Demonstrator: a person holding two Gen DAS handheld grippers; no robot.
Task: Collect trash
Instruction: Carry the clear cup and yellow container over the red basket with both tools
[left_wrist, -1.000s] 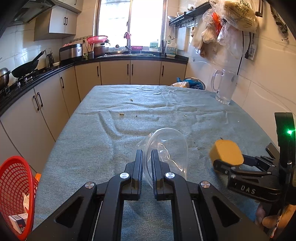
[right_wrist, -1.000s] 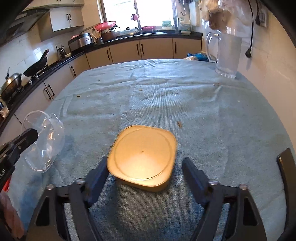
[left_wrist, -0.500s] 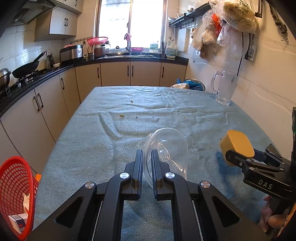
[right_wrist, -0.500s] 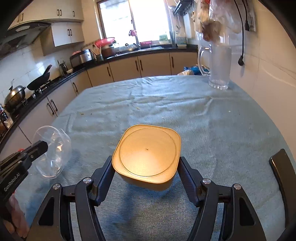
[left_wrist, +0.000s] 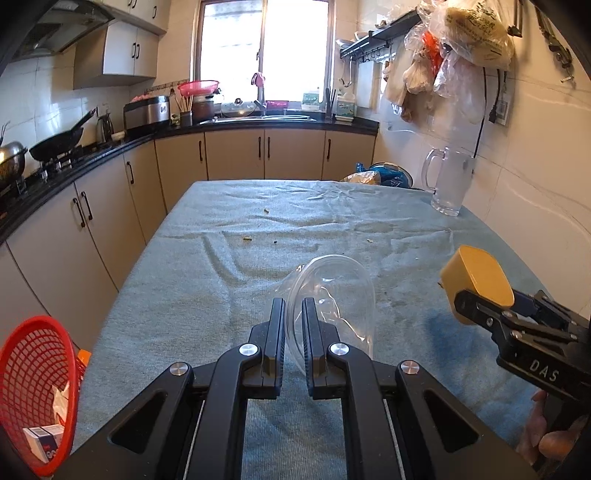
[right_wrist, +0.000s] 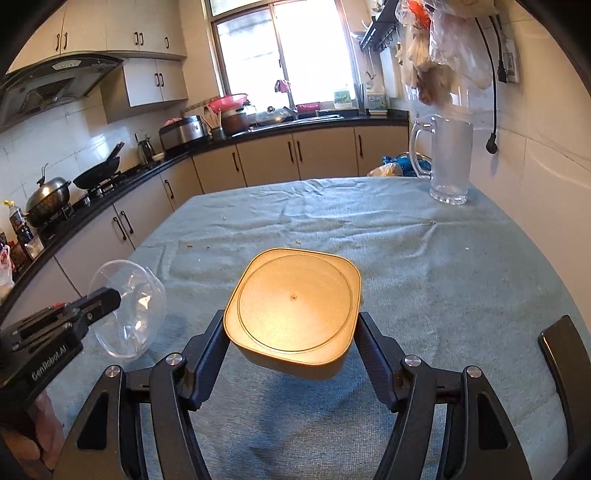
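My left gripper (left_wrist: 293, 332) is shut on the rim of a clear plastic container (left_wrist: 332, 302), held tilted above the blue-grey tablecloth (left_wrist: 207, 280). The same clear container (right_wrist: 129, 310) shows at the left of the right wrist view. My right gripper (right_wrist: 291, 332) is shut on a yellow square container (right_wrist: 295, 306), its pads pressing both sides, and holds it lifted off the cloth. That yellow container (left_wrist: 476, 280) appears at the right of the left wrist view. A red mesh basket (left_wrist: 33, 387) with bits of trash stands low at the left, beside the table.
A glass pitcher (right_wrist: 448, 158) stands at the table's far right by the tiled wall. Small crumbs (left_wrist: 246, 240) lie on the cloth. Blue and tan bags (left_wrist: 384, 177) sit beyond the far edge. Cabinets and a stove with a wok (right_wrist: 98, 173) line the left side.
My right gripper has closed on the yellow container and lifted it off the cloth, tilting upward. The left gripper with the clear container has stayed nearly still.
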